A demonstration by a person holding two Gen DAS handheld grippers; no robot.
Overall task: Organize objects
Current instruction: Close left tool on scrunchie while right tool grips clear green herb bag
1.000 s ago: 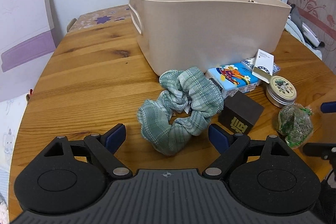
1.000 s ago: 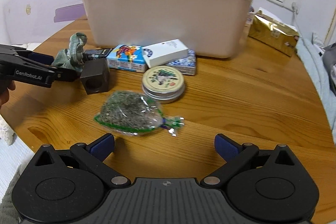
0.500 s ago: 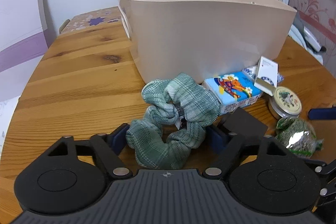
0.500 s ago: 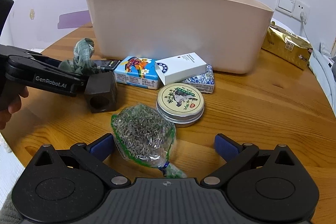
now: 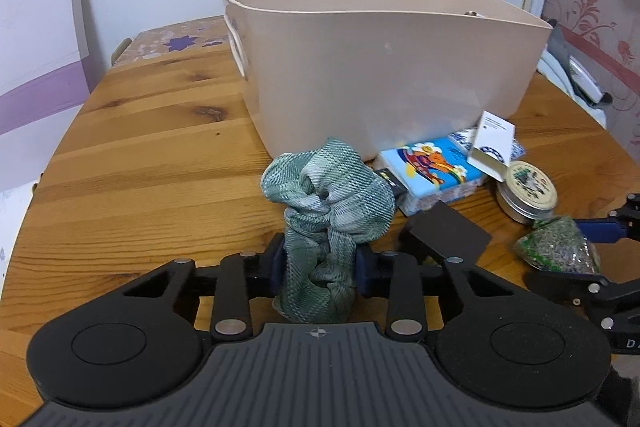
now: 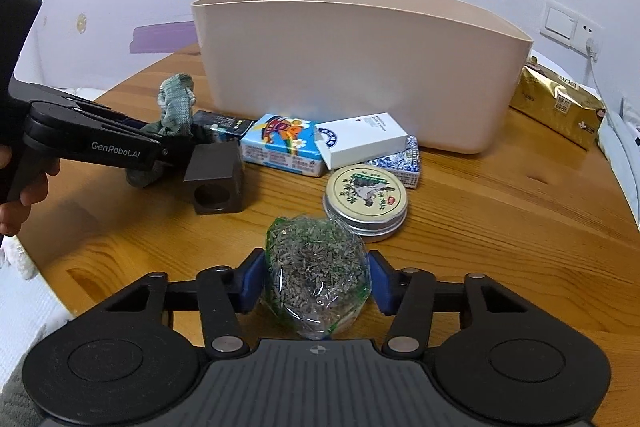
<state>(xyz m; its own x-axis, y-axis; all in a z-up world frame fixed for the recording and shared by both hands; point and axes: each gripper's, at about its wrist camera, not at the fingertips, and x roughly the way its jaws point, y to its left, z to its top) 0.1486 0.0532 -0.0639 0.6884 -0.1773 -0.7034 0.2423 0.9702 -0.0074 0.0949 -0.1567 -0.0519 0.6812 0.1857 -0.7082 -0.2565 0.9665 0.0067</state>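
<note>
Near the counter's (image 5: 140, 163) front edge, the left gripper's (image 5: 320, 267) jaws pinch the scrunchie (image 5: 328, 195); the right gripper's (image 6: 316, 281) jaws pinch the herb bag (image 6: 316, 267). Beyond lie a tin (image 6: 366, 201) and boxes (image 6: 284, 145). Farthest stands the bin (image 6: 352, 67), its contents hidden.

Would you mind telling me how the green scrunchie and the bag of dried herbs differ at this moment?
The green scrunchie is soft checked fabric, bunched up; the bag of dried herbs is clear plastic packed with grey-green bits. The scrunchie sits in the left tongs, the herb bag in the right tongs. The scrunchie is near the dark cube, the bag near the round tin. Both are squeezed between blue pads, in front of the beige bin.
</note>
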